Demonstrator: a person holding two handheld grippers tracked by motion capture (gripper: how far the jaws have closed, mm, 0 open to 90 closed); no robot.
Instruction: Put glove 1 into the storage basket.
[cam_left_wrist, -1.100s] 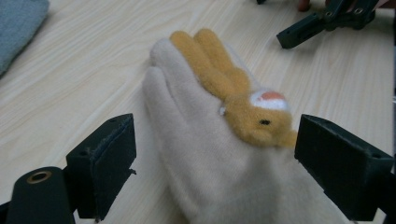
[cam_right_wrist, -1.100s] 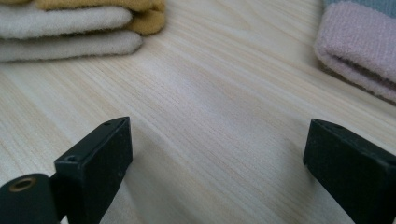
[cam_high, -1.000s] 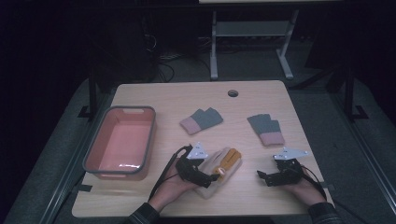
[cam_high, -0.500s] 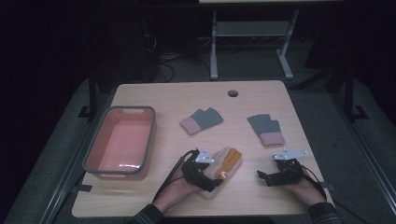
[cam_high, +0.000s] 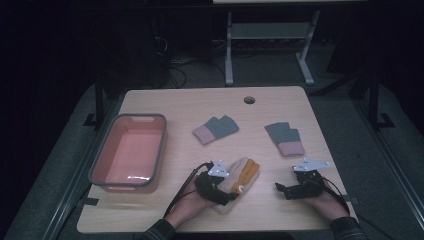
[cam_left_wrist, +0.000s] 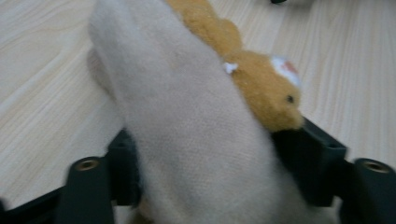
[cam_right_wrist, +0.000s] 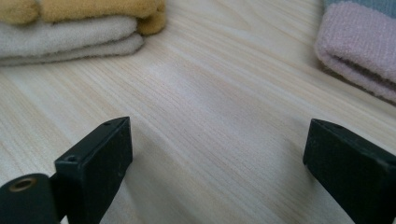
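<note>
Slippage is looming: left gripper (cam_high: 223, 190) jaws, just closing, are clamping the cream-and-orange glove (cam_left_wrist: 196, 121) at lower centre of the worktop (cam_high: 180, 107); soft fabric could pull free; right gripper (cam_high: 286, 189) is gaping

On the wooden tabletop (cam_high: 175, 105) a pink tub with a grey rim (cam_high: 129, 151) stands at the left, a grey glove with a pink cuff (cam_high: 215, 129) lies near the middle, a second such glove (cam_high: 285, 138) lies to its right, and a small round hole (cam_high: 249, 100) sits near the far edge.
</note>
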